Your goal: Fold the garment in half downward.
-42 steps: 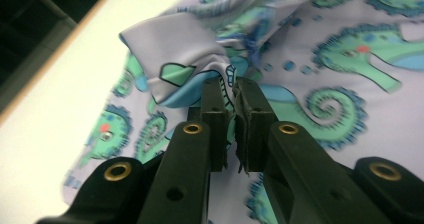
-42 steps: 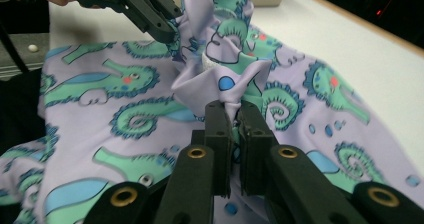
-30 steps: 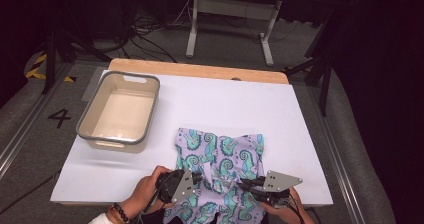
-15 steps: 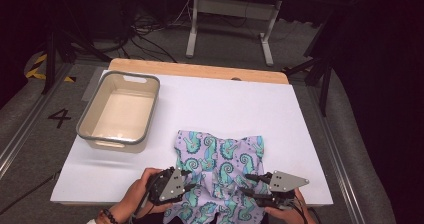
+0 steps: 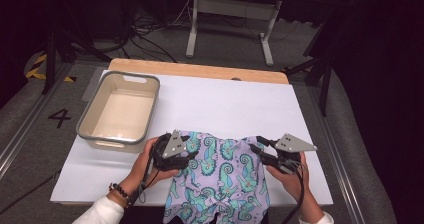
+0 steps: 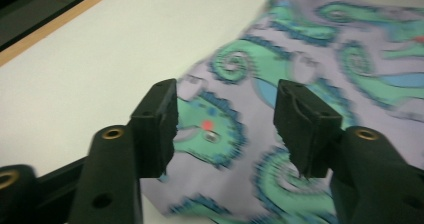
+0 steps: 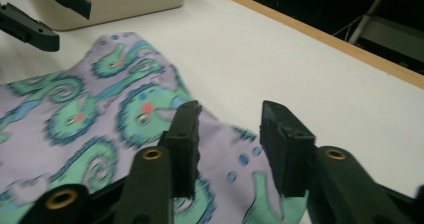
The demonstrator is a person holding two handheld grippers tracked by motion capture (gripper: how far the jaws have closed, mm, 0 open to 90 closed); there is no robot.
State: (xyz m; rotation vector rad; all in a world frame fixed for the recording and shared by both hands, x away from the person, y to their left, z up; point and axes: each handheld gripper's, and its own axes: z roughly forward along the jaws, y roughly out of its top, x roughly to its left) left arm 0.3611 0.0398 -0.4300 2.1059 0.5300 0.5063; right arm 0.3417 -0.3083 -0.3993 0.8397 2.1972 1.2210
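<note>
- Two hand-held grippers frame the near scene: we see the left hand-held gripper (image 5: 186, 149) at the cloth's far-left corner and the right hand-held gripper (image 5: 259, 145) at its far-right corner, each carried by one of the person's hands at the counter's near edge.
- Left hand-held gripper (image 6: 226, 116): jaws parted wide, fabric lying flat between and beneath them, nothing clamped.
- Right hand-held gripper (image 7: 229, 139): jaws likewise parted, straddling the cloth's edge, nothing held.
- We judge the step in hand to be taking the two far corners. To do it well, we would set one jaw under the hem and one over it, catch a single layer at each corner, and close both at matching points so the cloth lifts evenly.
- Patterned cloth (image 5: 220, 176): lilac ground with teal and blue curled seahorse-like motifs, thin and limp; it lies spread on the near middle of the counter, its near end draping over the edge, with soft ripples along the far hem.
- White counter (image 5: 225, 104): bare beyond the cloth.
- Beige bin (image 5: 120, 111): at far left, apparently empty, well apart from the cloth.
</note>
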